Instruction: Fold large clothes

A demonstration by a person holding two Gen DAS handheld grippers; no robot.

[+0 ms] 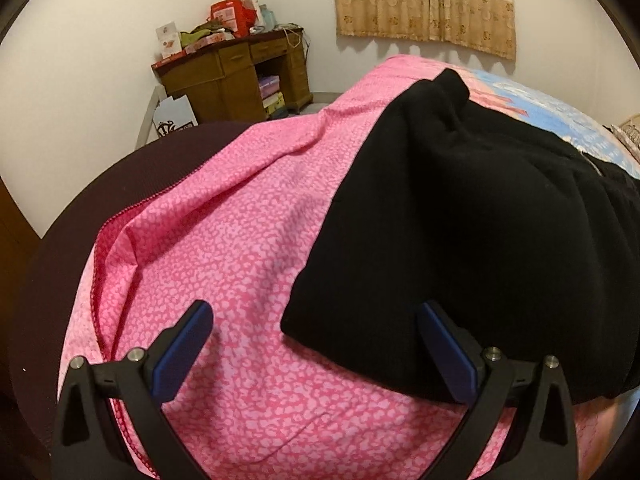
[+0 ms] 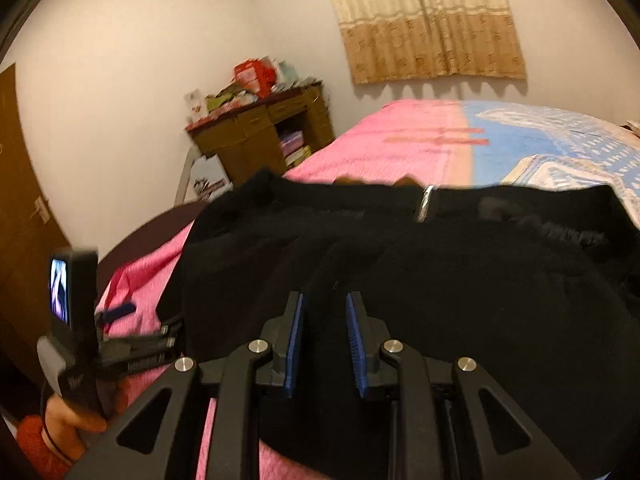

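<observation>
1. Hovering with jaws spread wide, left gripper (image 1: 312, 344) holds nothing above the pink quilt (image 1: 224, 248).
2. Right gripper (image 2: 324, 336), jaws narrowed, pinches a fold of the black garment (image 2: 440, 280).
3. Garment lies across the bed (image 2: 400, 136); beyond stands a cluttered worktop (image 2: 260, 120).

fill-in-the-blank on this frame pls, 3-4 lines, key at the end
1. The garment spread on the bed is ____ in colour.
2. The bedcover under the left gripper is ____ with a speckled print.
3. The left gripper's jaws are wide ____, with nothing between them.
4. The curtain hangs on the wall behind the ____.

Missing words: black; pink; open; bed
</observation>
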